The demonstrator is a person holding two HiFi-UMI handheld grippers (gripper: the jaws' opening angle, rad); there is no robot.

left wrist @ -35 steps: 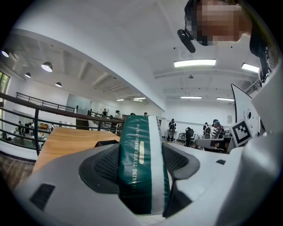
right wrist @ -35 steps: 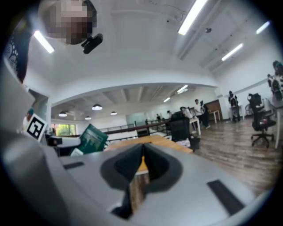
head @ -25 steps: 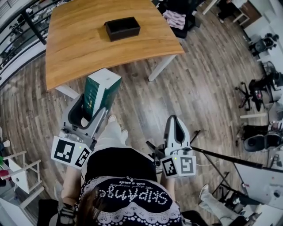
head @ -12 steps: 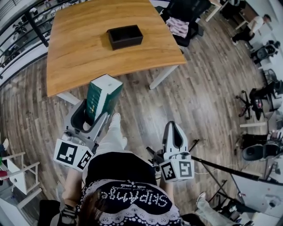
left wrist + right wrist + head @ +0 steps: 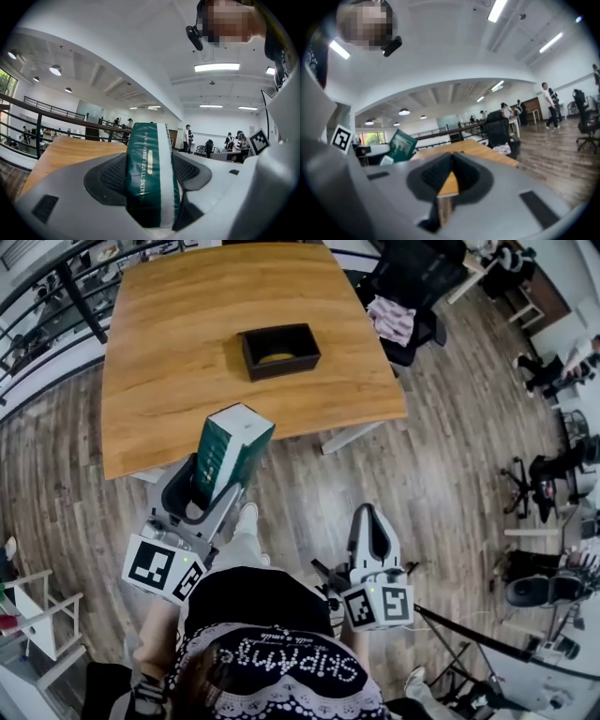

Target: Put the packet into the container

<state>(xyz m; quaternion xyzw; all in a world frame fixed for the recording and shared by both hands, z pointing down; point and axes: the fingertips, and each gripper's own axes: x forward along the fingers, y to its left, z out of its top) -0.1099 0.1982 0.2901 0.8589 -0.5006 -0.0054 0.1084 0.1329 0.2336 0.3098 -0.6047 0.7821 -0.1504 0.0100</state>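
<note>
A dark green and white packet (image 5: 229,448) stands upright between the jaws of my left gripper (image 5: 211,486), which is shut on it just before the near edge of the wooden table (image 5: 169,343). In the left gripper view the packet (image 5: 150,173) fills the gap between the two pads. The black open container (image 5: 279,351) sits on the table's middle, farther off, with something yellowish inside. My right gripper (image 5: 372,521) hangs low over the floor at the right, jaws together and holding nothing; in its own view the right gripper (image 5: 451,171) shows its tips closed.
A black chair with a pink cloth (image 5: 398,317) stands by the table's right side. A dark railing (image 5: 56,296) runs along the far left. Office chairs and equipment (image 5: 553,465) crowd the right edge of the wooden floor (image 5: 441,446).
The person has stepped towards the table: table and container have slid nearer and lower in the head view. The left gripper has carried the packet forward to the table's near edge.
</note>
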